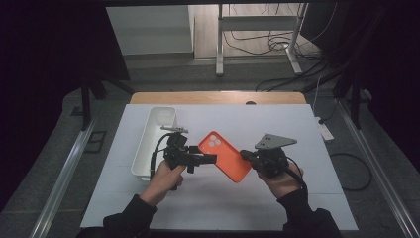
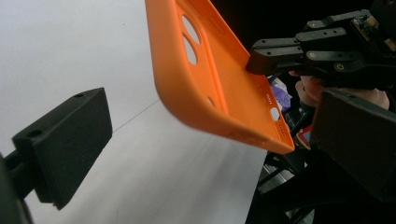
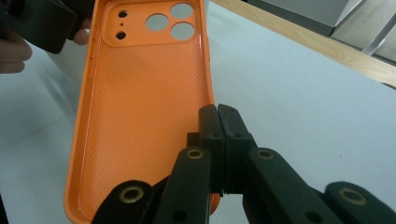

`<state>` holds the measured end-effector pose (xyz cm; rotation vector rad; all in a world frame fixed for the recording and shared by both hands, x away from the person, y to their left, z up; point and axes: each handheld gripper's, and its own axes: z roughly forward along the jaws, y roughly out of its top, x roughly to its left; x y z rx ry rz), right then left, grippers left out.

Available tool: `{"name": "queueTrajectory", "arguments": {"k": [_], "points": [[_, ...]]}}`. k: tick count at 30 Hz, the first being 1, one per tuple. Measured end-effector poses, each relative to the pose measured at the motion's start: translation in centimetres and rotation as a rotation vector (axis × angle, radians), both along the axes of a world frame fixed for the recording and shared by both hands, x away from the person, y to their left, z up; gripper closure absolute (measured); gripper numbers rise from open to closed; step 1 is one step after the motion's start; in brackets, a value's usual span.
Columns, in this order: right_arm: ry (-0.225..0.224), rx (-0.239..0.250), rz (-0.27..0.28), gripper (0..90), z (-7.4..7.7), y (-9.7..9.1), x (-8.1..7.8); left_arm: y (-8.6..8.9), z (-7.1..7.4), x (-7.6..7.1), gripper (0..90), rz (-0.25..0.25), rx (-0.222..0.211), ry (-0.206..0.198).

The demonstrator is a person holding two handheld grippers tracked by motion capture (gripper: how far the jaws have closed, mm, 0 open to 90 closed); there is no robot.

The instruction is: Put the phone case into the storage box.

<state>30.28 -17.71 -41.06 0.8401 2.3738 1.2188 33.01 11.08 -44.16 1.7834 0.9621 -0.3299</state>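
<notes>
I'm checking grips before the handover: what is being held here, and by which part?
The right gripper is shut on the orange phone case, pinching its side wall. The left gripper stands open around it.

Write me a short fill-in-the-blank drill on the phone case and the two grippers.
1. The phone case is coloured ____.
2. The right gripper is shut on the case's ____ wall.
3. The left gripper has its jaws ____, one on either side of the case.
4. The tall white bin stands beside the ____ gripper.

Missing words: orange; side; open; left
</notes>
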Motion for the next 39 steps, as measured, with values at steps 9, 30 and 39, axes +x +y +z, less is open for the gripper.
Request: {"name": "queueTrajectory", "arguments": {"k": [9, 30, 39], "points": [[-0.003, -0.001, 0.013, 89.3, -0.1, 0.6, -0.2, -0.2, -0.2, 0.2, 0.0, -0.015, -0.035, 0.013], [-0.02, 0.0, 0.033, 89.3, -0.1, 1.2, -0.7, -0.5, -0.4, 0.2, 21.4, -0.044, -0.052, 0.086], [-0.03, 0.005, 0.036, 89.2, -0.1, 1.3, -0.8, -0.4, -0.4, 0.1, 52.9, -0.057, -0.072, 0.102]]}}
